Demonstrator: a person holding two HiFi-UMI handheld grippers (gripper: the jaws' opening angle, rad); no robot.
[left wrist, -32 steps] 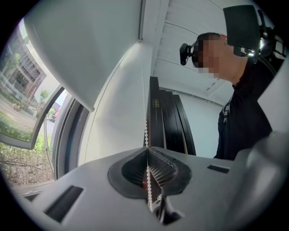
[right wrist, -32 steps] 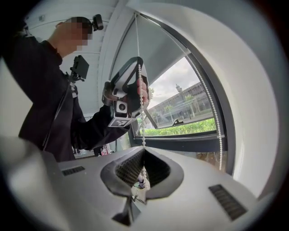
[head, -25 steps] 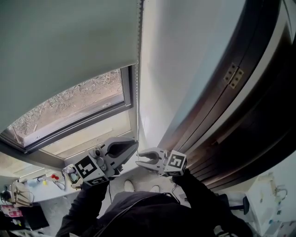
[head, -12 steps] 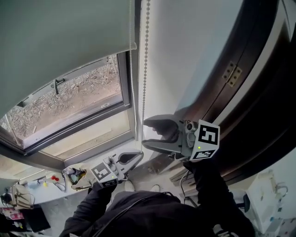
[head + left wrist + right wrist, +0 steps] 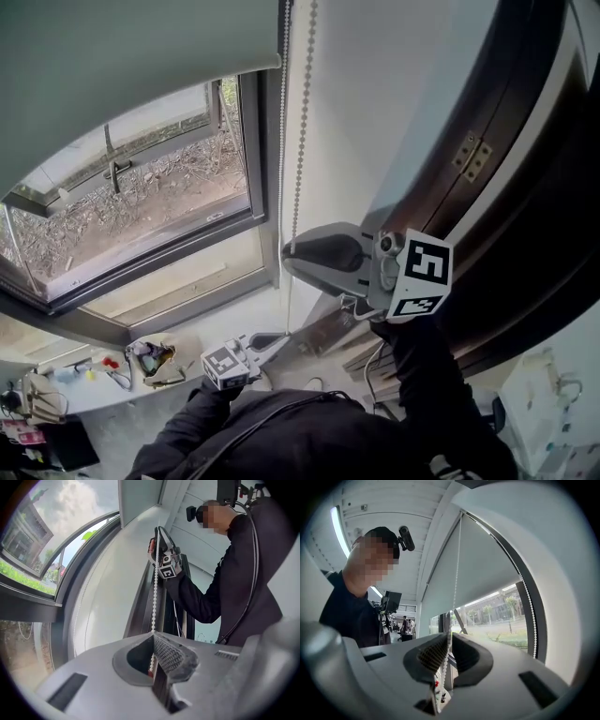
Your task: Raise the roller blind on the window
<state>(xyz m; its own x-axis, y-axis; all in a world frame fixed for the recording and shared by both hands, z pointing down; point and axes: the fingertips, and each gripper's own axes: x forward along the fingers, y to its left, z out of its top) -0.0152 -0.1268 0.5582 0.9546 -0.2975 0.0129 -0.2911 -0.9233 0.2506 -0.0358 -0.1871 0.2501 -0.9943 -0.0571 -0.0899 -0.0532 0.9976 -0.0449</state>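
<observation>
The grey roller blind [image 5: 122, 56] covers the top of the window [image 5: 141, 206], its bottom edge high on the pane. A white bead chain [image 5: 302, 122] hangs beside the frame. My right gripper [image 5: 289, 253] is the upper one; its jaws are closing, and the right gripper view shows the chain [image 5: 454, 588] pinched between the pads [image 5: 433, 653]. Below it, my left gripper [image 5: 281, 339] is shut on the same chain, which runs up [image 5: 154, 592] from its jaws [image 5: 152, 644] to the right gripper [image 5: 159, 536].
A dark wooden door frame [image 5: 506, 187] with a brass hinge [image 5: 472, 150] stands to the right of the white wall. The window sill [image 5: 187, 281] lies below the glass. A cluttered desk [image 5: 84, 375] sits at the lower left, near the person's dark sleeves.
The blind's bottom edge has risen, showing more window. My left gripper pulled the chain downward. My right gripper climbed, opened wide, then closed round the chain higher up.
</observation>
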